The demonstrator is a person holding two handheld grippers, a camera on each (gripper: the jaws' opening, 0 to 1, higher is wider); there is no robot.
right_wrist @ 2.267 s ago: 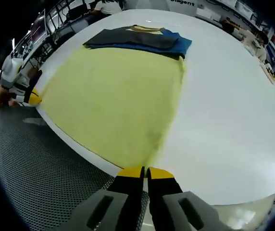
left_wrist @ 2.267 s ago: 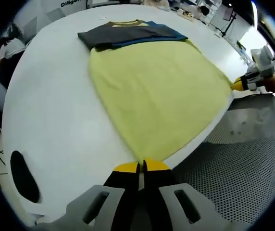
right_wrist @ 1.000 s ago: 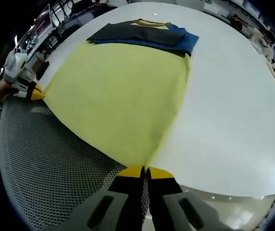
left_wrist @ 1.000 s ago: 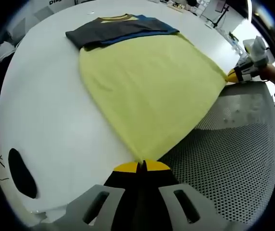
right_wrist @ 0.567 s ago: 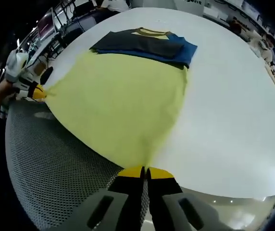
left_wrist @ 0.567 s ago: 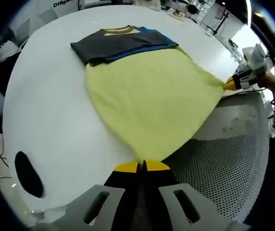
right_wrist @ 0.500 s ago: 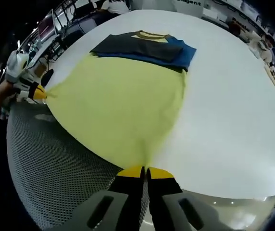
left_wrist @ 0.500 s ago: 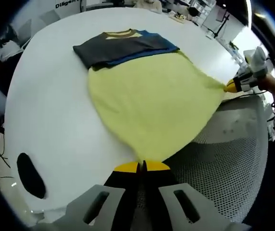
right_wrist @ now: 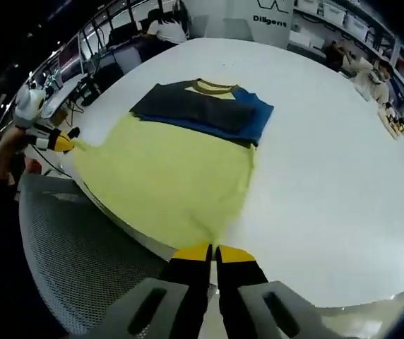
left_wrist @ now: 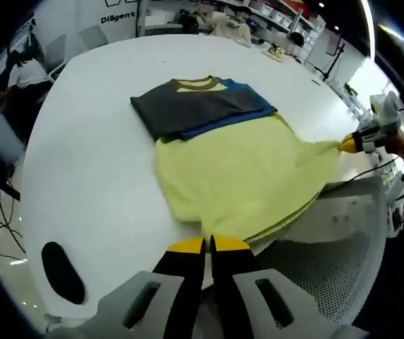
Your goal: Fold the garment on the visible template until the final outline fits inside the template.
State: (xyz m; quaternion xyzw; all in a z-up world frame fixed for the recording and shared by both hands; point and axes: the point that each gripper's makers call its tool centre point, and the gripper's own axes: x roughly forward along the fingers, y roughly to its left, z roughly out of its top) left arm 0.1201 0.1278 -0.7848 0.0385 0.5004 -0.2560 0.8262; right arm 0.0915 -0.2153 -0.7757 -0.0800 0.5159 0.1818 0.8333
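While both claws pinch the bottom hem of the shirt, the person seems to be partway through the fold that brings the lower half up over the rest. The left claw has its yellow-tipped jaws pressed together on one hem corner, and the right claw is clamped the same way on the other corner; in the left gripper view that right claw shows off to the side with the cloth drawn to a point at its tips, and in the right gripper view the left claw shows likewise.

Between them the shirt lies on the round white tabletop, its pale yellow body slack and bunching near the table's edge, with the hem hanging just off it above a perforated grey surface. Its long axis runs away from the person: hem nearest, collar farthest. At the far end the dark grey and blue top part, sleeves seemingly already turned in, lies flat with the yellow collar trim pointing away.

I can't make out any template outline on the tabletop. My guess is the next move calls for both corners rising evenly and travelling forward toward the collar, level with each other so the fold line stays square.
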